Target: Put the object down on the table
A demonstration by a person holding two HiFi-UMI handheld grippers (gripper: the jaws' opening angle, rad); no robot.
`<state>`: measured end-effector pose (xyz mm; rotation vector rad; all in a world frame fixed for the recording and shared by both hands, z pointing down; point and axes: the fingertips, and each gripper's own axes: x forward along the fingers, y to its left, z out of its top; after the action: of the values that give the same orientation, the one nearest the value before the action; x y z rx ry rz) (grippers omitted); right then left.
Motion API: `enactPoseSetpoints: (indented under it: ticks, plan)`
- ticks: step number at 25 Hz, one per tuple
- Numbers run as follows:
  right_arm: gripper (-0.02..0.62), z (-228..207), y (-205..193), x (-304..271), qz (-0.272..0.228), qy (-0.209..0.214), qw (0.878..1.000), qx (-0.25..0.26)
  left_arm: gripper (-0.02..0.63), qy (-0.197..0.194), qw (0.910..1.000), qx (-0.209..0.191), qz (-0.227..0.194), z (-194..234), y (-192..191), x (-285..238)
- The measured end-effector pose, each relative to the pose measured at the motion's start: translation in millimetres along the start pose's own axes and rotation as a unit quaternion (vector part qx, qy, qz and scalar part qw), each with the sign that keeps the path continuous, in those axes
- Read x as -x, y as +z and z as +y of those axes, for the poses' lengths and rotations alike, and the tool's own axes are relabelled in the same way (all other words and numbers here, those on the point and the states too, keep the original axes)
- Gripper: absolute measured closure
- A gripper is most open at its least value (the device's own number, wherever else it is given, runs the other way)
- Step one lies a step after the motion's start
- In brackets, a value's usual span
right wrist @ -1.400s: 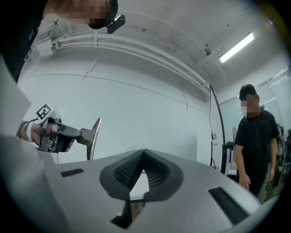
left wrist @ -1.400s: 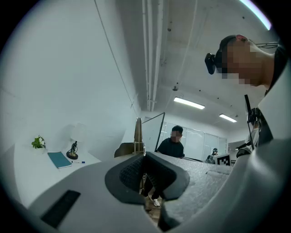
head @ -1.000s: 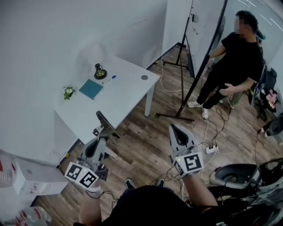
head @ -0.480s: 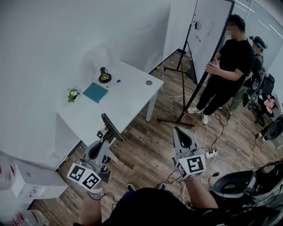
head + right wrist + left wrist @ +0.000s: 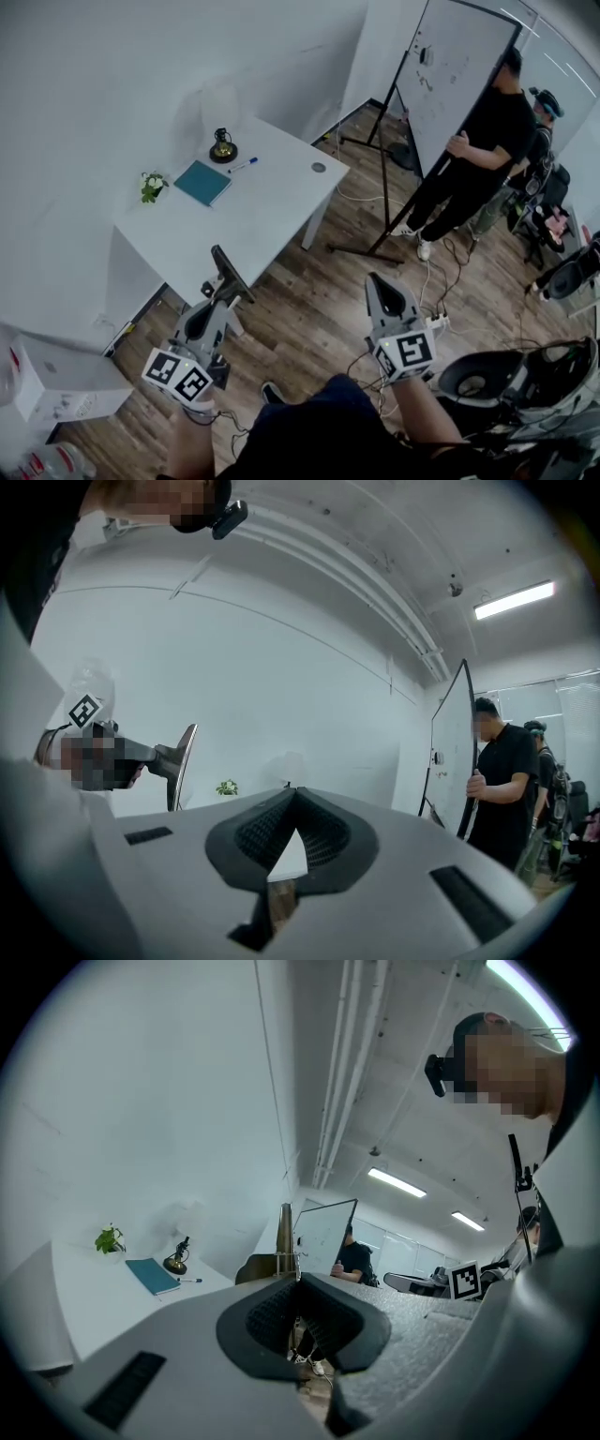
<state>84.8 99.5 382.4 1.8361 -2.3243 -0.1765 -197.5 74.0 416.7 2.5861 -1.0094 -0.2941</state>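
Head view has the left tool (image 5: pixel 221 298) at lower left, clamped shut on a thin dark flat object (image 5: pixel 231 274), which is held above the wooden floor (image 5: pixel 309 314) just off the near edge of the white worktop (image 5: pixel 272 202). The right tool (image 5: pixel 379 281), lower centre, has its jaws pressed together, empty

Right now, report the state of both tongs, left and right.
Left tongs: closed on a thin, dark, flat object.
Right tongs: closed, nothing between them.
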Motion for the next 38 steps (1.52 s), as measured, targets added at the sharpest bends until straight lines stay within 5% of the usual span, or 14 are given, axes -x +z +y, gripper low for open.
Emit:
enactPoseSetpoints:
  ticks: [15, 29, 38]
  plan:
    - [0.589, -9, 2, -30, -0.022, 0.024, 0.999, -0.028, 0.598, 0.035, 0.9991, -0.013, -0.019, 6, 17, 2]
    - [0.589, -6, -18, 6, 0.013, -0.018, 1.0, -0.01, 0.598, 0.002, 0.9998, 0.017, 0.009, 9, -18, 6]
    - [0.591, -5, -2, 6, 0.001, -0.024, 1.0, -0.012, 0.598, -0.002, 0.9998, 0.014, 0.013, 1, -6, 12]
